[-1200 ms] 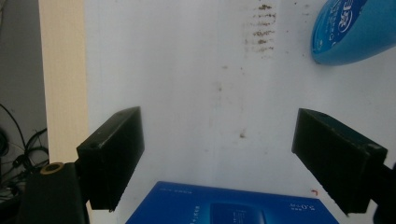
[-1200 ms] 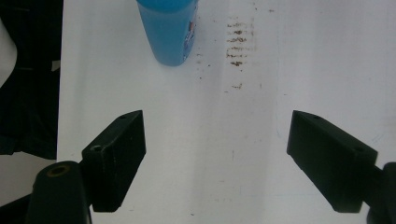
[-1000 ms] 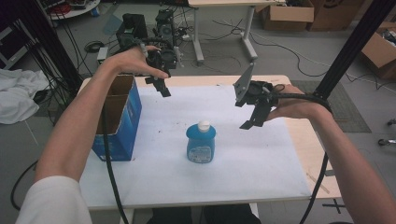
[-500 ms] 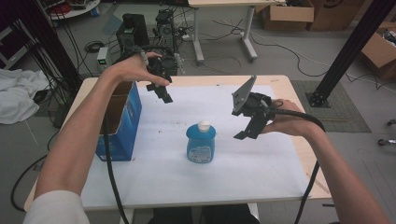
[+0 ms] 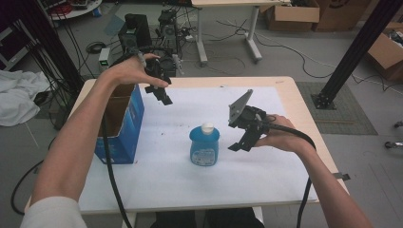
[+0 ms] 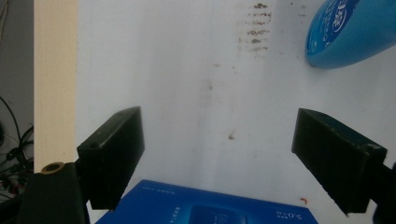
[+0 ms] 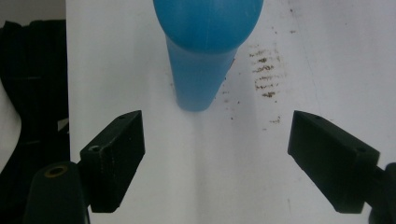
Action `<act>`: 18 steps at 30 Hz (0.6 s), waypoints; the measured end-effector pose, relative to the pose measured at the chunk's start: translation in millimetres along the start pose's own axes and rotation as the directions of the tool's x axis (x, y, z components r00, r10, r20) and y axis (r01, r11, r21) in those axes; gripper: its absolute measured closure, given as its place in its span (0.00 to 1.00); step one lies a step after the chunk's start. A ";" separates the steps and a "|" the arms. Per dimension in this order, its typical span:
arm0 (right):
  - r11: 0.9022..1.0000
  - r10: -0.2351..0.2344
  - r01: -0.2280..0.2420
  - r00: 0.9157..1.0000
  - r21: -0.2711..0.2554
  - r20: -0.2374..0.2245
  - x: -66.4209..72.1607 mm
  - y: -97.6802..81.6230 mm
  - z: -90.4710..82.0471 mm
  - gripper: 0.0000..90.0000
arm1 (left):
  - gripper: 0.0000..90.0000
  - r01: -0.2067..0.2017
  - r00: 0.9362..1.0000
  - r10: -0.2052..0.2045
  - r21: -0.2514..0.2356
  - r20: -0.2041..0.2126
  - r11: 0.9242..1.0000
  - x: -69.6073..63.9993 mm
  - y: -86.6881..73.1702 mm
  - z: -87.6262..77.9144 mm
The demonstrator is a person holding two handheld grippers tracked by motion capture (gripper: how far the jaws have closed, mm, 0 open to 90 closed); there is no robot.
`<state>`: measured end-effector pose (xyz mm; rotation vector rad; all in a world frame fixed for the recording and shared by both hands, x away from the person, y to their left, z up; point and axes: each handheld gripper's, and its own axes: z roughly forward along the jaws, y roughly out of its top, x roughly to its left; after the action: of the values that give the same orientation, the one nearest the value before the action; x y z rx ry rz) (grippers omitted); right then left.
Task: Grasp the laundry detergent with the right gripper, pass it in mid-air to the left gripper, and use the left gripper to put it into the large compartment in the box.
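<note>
High view: the white table (image 5: 157, 190) is carrying an open blue box (image 5: 124, 127) at its left, ready for loading. The blue bottle (image 5: 204, 145) is standing mid-table, just beside the right gripper (image 5: 243, 140), whose jaws are gaping empty for a grab; the left gripper (image 5: 160, 93), also gaping empty, is waiting above the box.

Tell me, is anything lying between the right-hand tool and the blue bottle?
Nothing: in the right gripper view, only bare white table cover lies between the right gripper's open fingers and the blue bottle.

place: lab/workshop; signs: floor cables (image 5: 285, 45); cardboard boxes (image 5: 290, 12); black frame strut (image 5: 354, 52); equipment (image 5: 134, 31)
</note>
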<state>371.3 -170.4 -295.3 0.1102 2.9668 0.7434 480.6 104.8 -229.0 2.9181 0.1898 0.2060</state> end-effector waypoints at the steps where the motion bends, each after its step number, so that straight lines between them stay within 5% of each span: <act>1: 1.000 0.005 -0.005 1.000 -0.017 -0.006 0.3 -0.6 2.2 0.21 | 0.20 -0.001 1.000 0.001 0.006 0.001 1.000 -0.2 -0.2 -0.4; 18: 0.985 0.054 -0.060 0.998 -0.164 -0.038 10.2 -2.4 33.4 0.19 | 0.20 0.008 1.000 -0.008 -0.007 -0.001 1.000 -3.1 -4.3 2.2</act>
<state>364.3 -156.0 -326.4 0.1739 2.9289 1.0038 477.5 108.0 -232.5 2.9104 0.2001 0.2067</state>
